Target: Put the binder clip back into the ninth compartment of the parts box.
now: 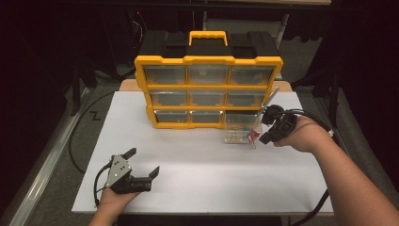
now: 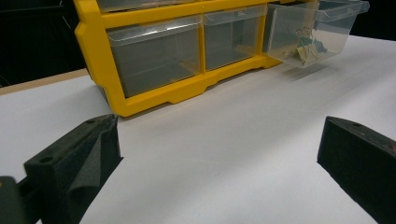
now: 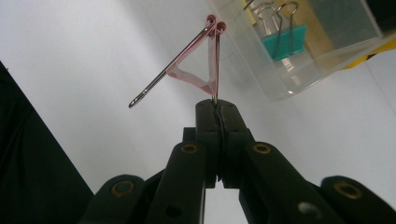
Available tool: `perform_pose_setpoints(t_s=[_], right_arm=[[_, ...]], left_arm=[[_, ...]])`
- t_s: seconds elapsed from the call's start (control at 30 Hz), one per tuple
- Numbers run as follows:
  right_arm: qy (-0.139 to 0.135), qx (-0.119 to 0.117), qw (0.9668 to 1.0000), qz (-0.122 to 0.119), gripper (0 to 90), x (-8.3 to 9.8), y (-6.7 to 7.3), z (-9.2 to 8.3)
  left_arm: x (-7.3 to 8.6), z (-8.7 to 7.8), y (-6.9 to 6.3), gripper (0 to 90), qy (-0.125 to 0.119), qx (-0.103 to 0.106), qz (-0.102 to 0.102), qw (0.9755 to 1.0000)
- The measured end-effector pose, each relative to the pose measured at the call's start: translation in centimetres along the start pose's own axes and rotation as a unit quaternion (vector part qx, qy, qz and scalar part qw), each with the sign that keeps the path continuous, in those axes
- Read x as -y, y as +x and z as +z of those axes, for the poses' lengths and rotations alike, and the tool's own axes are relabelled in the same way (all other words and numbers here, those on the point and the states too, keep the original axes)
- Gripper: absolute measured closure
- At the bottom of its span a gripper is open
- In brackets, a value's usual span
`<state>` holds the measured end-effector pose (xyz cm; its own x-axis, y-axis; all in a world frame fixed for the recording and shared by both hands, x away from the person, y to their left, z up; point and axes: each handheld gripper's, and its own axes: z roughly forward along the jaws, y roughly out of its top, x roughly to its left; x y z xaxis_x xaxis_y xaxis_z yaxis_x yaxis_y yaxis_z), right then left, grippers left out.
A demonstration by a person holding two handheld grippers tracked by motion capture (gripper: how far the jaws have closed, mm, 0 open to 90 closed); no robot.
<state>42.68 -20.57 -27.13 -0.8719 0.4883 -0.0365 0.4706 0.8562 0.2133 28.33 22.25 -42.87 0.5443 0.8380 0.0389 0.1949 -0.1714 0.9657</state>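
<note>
The right gripper [image 3: 217, 108] has its fingers pressed fully together on one wire handle of a small pink binder clip [image 3: 201, 70], which stands just beyond the fingertips; the other handle splays off to one side. Just past the clip sits the clear plastic drawer [image 3: 299, 70] with a teal binder clip [image 3: 284, 41] inside. I'd judge the clip is being carried clear of the drawer, so keep the pinch firm and move slowly, since a thin wire can swivel. The left gripper [image 1: 142, 165] rests wide open and empty on the white tabletop [image 1: 207, 169], well apart from the yellow-framed organizer [image 1: 207, 92].
</note>
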Motion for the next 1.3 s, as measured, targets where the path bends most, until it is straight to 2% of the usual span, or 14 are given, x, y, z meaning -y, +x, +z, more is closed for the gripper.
perform_pose_setpoints(t_s=[0.63,0.93,1.1,1.3], right_arm=[[0.002,0.012,0.9998,0.012,90.0,-2.2,-1.3,-0.8],[0.002,0.01,0.9997,0.022,90.0,-2.8,-2.4,-0.3],[0.0,0.011,0.9995,0.031,90.0,-3.0,-3.1,-0.1],[0.003,0.011,0.9993,0.036,90.0,-3.5,-3.4,0.1]], left_arm=[[0.0,-0.1,0.0,0.3,-0.003,-0.002,0.0,1.0],[0.0,-0.2,0.1,0.3,-0.005,-0.003,-0.004,1.0],[0.0,-0.2,0.0,0.3,0.0,-0.003,0.007,1.0],[0.0,-0.1,-0.1,0.3,0.0,-0.003,0.008,1.0]])
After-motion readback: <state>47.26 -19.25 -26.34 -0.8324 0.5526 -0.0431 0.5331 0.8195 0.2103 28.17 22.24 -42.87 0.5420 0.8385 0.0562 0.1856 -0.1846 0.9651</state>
